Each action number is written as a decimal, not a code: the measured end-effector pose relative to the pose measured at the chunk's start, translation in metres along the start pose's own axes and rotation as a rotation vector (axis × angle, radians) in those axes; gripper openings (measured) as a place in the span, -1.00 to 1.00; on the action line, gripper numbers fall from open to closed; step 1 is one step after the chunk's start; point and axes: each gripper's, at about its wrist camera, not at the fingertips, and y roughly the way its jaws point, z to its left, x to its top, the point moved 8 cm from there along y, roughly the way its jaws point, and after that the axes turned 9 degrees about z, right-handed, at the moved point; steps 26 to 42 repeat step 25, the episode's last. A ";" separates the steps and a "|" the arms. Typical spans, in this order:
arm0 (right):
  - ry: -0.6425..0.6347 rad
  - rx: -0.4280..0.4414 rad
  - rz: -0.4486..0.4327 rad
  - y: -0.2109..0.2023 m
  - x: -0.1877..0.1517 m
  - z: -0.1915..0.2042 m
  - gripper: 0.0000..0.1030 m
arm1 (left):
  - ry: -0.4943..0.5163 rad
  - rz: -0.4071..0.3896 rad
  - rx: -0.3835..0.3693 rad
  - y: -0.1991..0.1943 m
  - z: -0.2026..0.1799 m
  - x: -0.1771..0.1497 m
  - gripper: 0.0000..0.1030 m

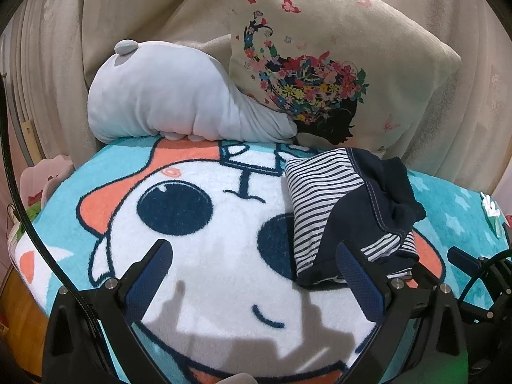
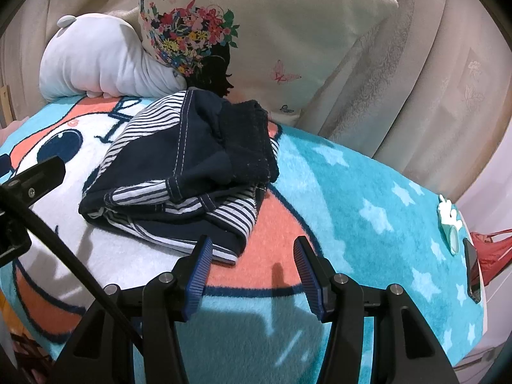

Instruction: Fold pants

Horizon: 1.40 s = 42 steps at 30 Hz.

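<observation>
The pants (image 1: 348,211) are navy with a navy-and-white striped lining, folded into a compact bundle on the cartoon blanket (image 1: 198,249). In the right wrist view the pants (image 2: 188,172) lie just ahead and left of my right gripper (image 2: 252,252), which is open and empty, its left finger close to the bundle's near edge. My left gripper (image 1: 256,256) is open and empty over the blanket, the bundle's near corner just beyond its right finger. The right gripper's tip also shows at the right edge of the left wrist view (image 1: 464,262).
A grey plush pillow (image 1: 179,102) and a cream cushion with a floral print (image 1: 336,64) lean against the curtain behind the blanket. A small white-and-teal object (image 2: 451,224), a dark phone (image 2: 473,268) and a red item (image 2: 492,249) lie at the blanket's right edge.
</observation>
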 end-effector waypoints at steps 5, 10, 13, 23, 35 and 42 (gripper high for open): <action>0.001 0.002 -0.004 -0.001 0.000 0.000 0.09 | 0.000 0.005 -0.002 0.002 0.000 -0.001 0.98; 0.000 0.002 -0.007 -0.001 0.000 0.001 0.09 | 0.000 0.009 -0.006 0.003 0.000 -0.002 0.97; 0.000 0.002 -0.008 -0.002 0.000 0.001 0.10 | 0.000 0.009 -0.008 0.002 -0.001 -0.003 0.97; -0.001 0.007 -0.008 -0.003 -0.002 0.004 0.10 | -0.007 0.006 0.029 0.001 0.001 -0.005 0.97; 0.003 0.009 -0.006 -0.003 -0.003 0.004 0.10 | -0.007 0.007 0.024 0.001 0.002 -0.004 0.97; 0.003 0.009 -0.006 -0.003 -0.003 0.004 0.10 | -0.007 0.007 0.024 0.001 0.002 -0.004 0.97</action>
